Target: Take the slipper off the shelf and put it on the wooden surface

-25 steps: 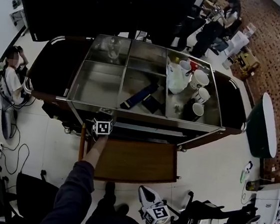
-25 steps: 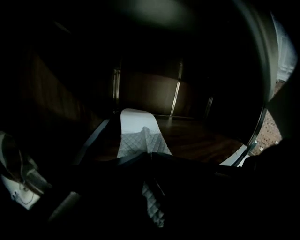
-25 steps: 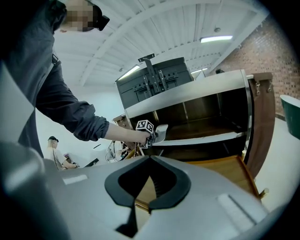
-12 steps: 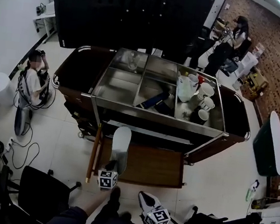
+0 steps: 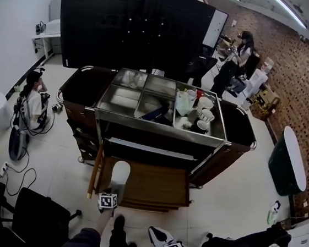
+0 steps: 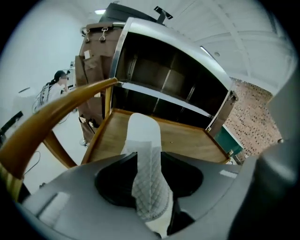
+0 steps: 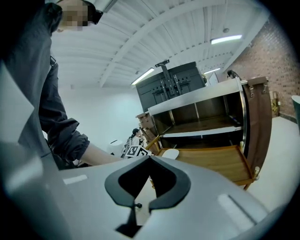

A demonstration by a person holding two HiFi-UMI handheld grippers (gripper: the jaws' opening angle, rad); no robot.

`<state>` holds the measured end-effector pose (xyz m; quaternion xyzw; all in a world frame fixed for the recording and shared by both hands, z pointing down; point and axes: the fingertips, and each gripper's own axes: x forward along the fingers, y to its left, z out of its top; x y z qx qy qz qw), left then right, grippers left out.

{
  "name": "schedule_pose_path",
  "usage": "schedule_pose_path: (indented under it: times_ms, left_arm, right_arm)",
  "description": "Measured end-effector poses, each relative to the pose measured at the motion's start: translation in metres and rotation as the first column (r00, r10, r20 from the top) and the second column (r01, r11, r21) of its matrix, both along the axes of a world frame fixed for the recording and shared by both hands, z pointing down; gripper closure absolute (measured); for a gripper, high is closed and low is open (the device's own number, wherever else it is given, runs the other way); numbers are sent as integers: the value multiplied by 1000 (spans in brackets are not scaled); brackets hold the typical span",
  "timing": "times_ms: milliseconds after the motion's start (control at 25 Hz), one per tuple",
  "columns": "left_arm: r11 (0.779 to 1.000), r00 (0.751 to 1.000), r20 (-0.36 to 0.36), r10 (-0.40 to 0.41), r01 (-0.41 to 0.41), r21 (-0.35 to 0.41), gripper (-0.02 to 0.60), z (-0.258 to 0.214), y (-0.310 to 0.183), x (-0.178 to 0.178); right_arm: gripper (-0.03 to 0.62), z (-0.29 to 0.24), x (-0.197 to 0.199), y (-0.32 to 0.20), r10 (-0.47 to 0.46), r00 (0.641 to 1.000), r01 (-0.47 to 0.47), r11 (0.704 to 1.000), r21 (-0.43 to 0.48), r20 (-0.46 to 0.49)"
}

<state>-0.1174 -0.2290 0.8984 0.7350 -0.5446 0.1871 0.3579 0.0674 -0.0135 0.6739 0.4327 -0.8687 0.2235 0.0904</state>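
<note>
White, diamond-quilted slipper (image 5: 119, 172) on a brown wooden surface (image 5: 158, 186).

counts: 1 slipper (image 5: 119, 172), 1 wooden surface (image 5: 158, 184), 1 cart (image 5: 158, 135), 1 black screen (image 5: 132, 29) at 12 o'clock, 2 people: person (image 5: 32, 103) at 9 o'clock, person (image 5: 238, 56) at 1 o'clock.

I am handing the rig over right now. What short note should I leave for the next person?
Left gripper: jaws opening, the heel end of the white slipper between them.
Right gripper: shut, empty, low at the person's side.
Done: slipper is off the shelf and lies on the wooden surface.
To do: probably only draw the left gripper back, clear of the slipper.
</note>
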Motion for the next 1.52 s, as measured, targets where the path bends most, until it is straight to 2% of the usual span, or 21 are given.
schedule_pose_path:
  times_ms: [120,200,320,400,480,600,680,800,1000,1200,1520]
  left_arm:
    - [996,999,28,39,-41,81,413,-34,28,13]
    - [987,996,32,85,-89,132,414,-55,63,28]
    - [971,988,-21,155,-148,187,420,-87,130,54]
    - [968,984,-65,165,-149,202,454,-107,176,64]
    - [971,982,-111,152,-127,205,565,-123,219,70]
    - [968,970,-156,187,-155,198,566,-137,267,81]
    - [965,965,-171,201,-165,202,566,-148,273,76]
    - [966,959,-227,170,-117,230,566,-169,258,65]
    - [957,941,-287,180,-100,272,566,-192,264,84]
    - [934,930,-262,258,-171,312,565,-202,266,101]
    - [924,917,-256,306,-220,314,565,-203,266,116]
  right_arm:
    - [595,-4,4,20,-3,1000,3,1000,23,18]
    - [595,-4,5,28,-5,1000,4,999,36,30]
    - [595,3,1,37,-26,999,24,999,43,43]
    - [595,5,-6,41,-59,997,57,997,47,42]
    - [595,3,-14,43,-91,995,88,994,63,46]
    - [595,0,-20,45,-114,992,109,991,75,56]
    - [595,-3,-22,47,-116,991,110,990,83,68]
    - [595,-4,-27,46,-133,989,126,987,97,70]
    - [595,-9,-33,48,-157,985,149,983,104,76]
    - [595,-8,-30,49,-153,987,147,983,106,46]
    - [595,-6,-12,50,-102,995,101,990,101,8]
